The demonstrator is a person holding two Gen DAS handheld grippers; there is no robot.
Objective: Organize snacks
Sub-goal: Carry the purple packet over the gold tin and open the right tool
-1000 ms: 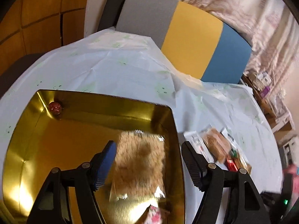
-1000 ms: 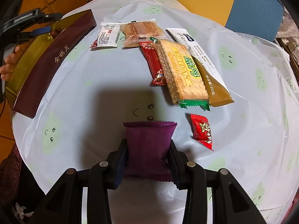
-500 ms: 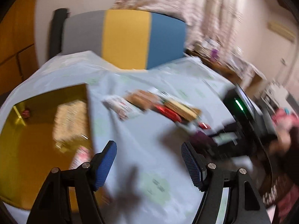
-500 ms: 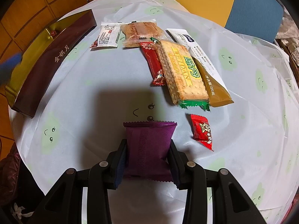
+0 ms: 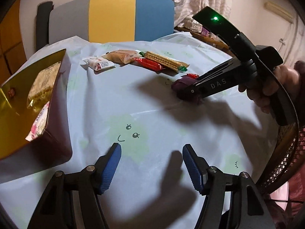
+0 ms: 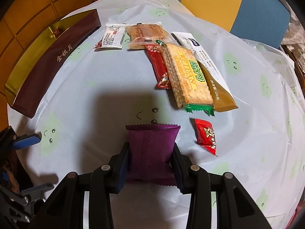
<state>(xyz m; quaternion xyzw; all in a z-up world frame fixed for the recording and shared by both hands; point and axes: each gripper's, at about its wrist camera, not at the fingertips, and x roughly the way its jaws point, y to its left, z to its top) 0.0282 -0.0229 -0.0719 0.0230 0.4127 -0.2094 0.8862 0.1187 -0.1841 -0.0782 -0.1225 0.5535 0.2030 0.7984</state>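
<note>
Your right gripper (image 6: 150, 164) is clamped on the purple snack packet (image 6: 152, 148), its pads pressing both sides while the packet lies on the pale blue tablecloth (image 6: 95, 87). Seen from your left wrist, that same packet sits low against the cloth at the tip of the right tool, with your hand (image 5: 270, 87) wrapped around the handle.

Your left gripper (image 5: 151, 164) has nothing between its blue pads (image 5: 111, 167) — the jaws are closing over bare cloth, above a printed smiley face.

The gold-lined box (image 5: 17, 103) stands to your left with its dark red outer wall (image 6: 55, 61) facing the table's middle; two wrapped snacks (image 5: 43, 87) lie inside it, plus a small red sweet (image 5: 11, 93) in the far corner.

The loose snacks lie in a cluster further out: a white packet (image 6: 112, 38), a clear-wrapped cake (image 6: 146, 35), a red bar (image 6: 159, 64), the long cracker pack (image 6: 186, 76) overlapping it, and a brown-and-white sachet (image 6: 213, 76) under the crackers' far edge. A small red candy (image 6: 206, 136) sits alone, just beside the purple packet on its right.
</note>
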